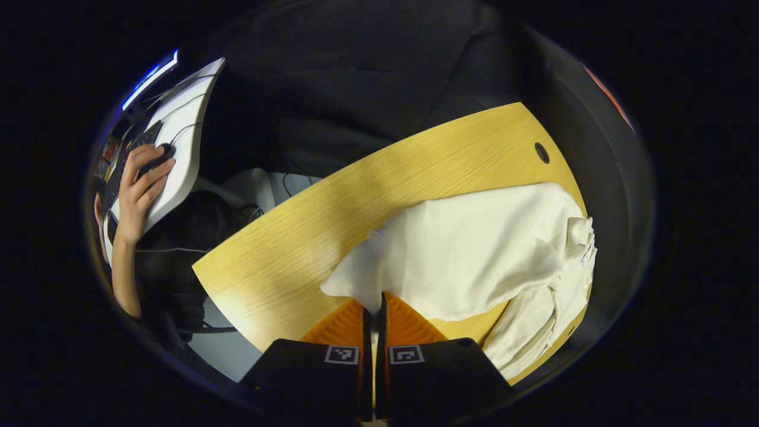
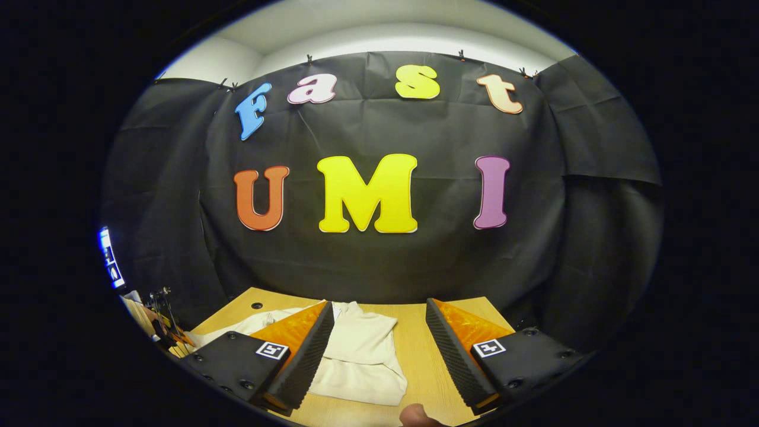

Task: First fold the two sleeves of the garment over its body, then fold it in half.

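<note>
Here the cream garment (image 1: 474, 249) lies on the wooden desk (image 1: 332, 225), pushed toward one end of it, and part of the cloth hangs over the desk's edge there. In the left gripper view, the left gripper (image 1: 373, 314) has its fingers closed together on a pulled-up corner of the cloth, so this part is lifted from the desk. In the right gripper view, the right gripper (image 2: 376, 350) stands with its fingers wide apart above the garment (image 2: 356, 356) and holds nothing.

The shape looks already bunched and partly doubled, but whether both sleeves lie over the body cannot be told.

The main risk is probably the hanging part: if the left gripper pulls more, the weight over the edge may drag the garment off the desk. The pinch is also only on a small corner, so the cloth may slip out, or only one layer may follow and the fold will become crooked.
</note>
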